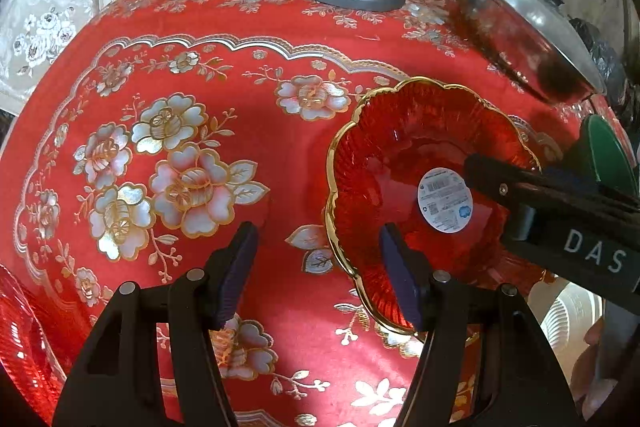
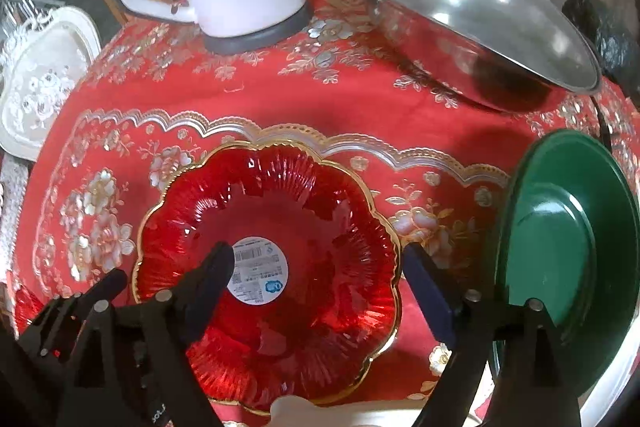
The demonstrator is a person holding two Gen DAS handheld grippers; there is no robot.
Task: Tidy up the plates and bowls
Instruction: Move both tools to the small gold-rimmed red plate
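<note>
Your right tool (image 2: 320, 291) stands with jaws apart straddling the right rim of the red bowl (image 2: 304, 227), which rests free on the table (image 2: 280, 99). Your left tool (image 1: 318, 267), jaws apart, straddles the bowl's left rim, clamping nothing, probably ready to reposition it.

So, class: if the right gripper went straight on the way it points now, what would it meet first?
Probably the red bowl: the right gripper stands open over it, one finger above its inside, the other outside the rim. Depth is uncertain.
</note>
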